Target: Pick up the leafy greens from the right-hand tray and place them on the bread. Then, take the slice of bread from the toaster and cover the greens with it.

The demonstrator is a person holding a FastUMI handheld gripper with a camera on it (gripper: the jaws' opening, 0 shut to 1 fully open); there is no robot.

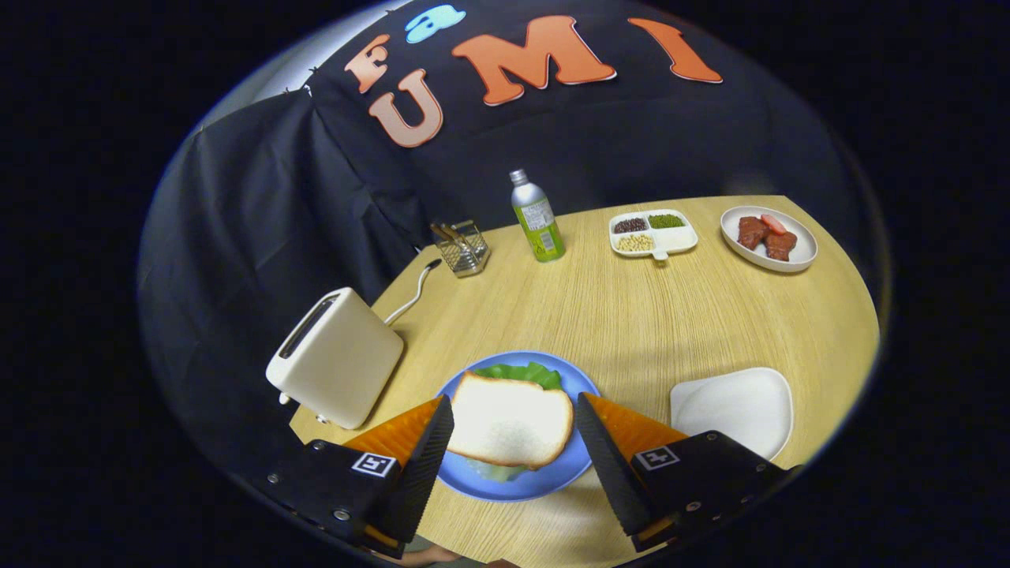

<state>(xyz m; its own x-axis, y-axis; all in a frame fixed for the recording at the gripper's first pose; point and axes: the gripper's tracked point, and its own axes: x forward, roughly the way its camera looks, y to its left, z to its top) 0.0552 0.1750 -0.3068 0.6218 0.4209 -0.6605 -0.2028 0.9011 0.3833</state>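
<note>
Bread: a soft, squarish white slice (511, 420) with a tan crust is lying flat on the greens, sitting between the two fingers and touching neither.
Greens: ruffled green leaves (521, 371) are peeking out from under the far edge of the slice, with a paler bit showing at its near edge.
Plate: a round, smooth blue plate (580, 465) is carrying the stack on the table.
Gripper: the gripper (514, 416) is hovering over the plate with its ribbed fingers spread wide, one on each side of the slice, gripping nothing.
Toaster: a cream, round-cornered toaster (335, 367) is standing just left of the plate, its slot facing up and a white cord trailing behind.
Tray: a glossy white square tray (734, 410) is lying right of the plate.
Table: a pale wood-grain table (631, 315) is holding a metal bottle (536, 217), a wire basket (460, 247), a divided dish (653, 233) of grains and an oval dish (769, 238) of reddish pieces at its far side.
</note>
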